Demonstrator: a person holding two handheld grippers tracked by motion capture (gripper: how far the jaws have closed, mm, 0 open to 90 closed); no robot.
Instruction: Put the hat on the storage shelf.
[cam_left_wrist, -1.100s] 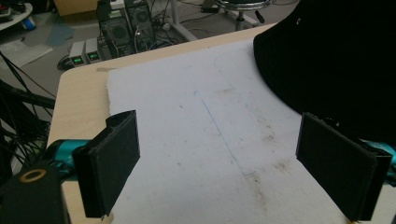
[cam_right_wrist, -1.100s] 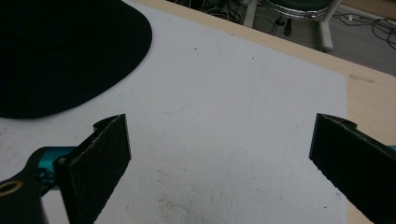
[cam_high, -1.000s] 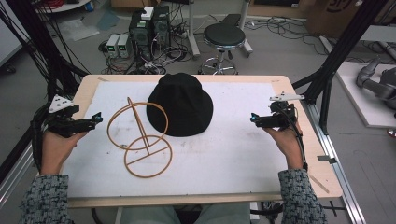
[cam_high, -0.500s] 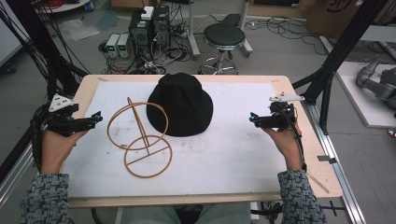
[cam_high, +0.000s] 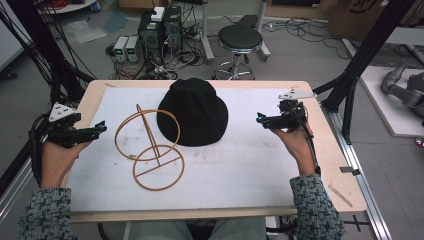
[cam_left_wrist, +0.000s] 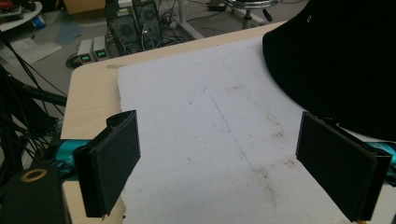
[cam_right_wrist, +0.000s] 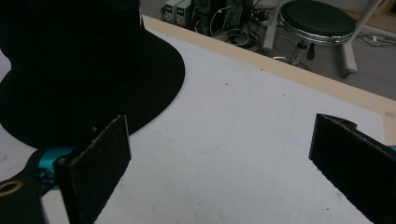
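On the desk (cam_high: 330, 165) I see a white mat (cam_high: 240, 165), and on it lie two things: a black bucket hat (cam_high: 194, 112) and a wooden hat stand (cam_high: 150, 145) made of thin rings. There is no box, bowl or other container on the desk that I can make out, so nothing sits inside anything; the hat rests with its brim flat on the mat, crown up, and the stand lies just beside its left edge, its upper ring very near to the brim or touching it, I cannot tell which. My left tongs (cam_high: 97, 128) are at the left edge of the desk, held in the left hand (cam_high: 57, 160), and they point toward the stand. In the left gripper view the left tongs (cam_left_wrist: 219, 163) are released, the two black pads stand wide apart with only the bare mat between them, and they grip nothing; the hat (cam_left_wrist: 341, 60) shows at the upper right, beyond the right pad. My right tongs (cam_high: 261, 119) are at the right side of the mat, held in the right hand (cam_high: 295, 145), and they point toward the hat, which lies near but apart from them. In the right gripper view the right tongs (cam_right_wrist: 219, 163) are also released and wide, holding nothing and touching nothing; the hat (cam_right_wrist: 84, 60) lies at the upper left, its brim behind the left pad. The hat sits between the two tongs, nearer to the far side of the desk.
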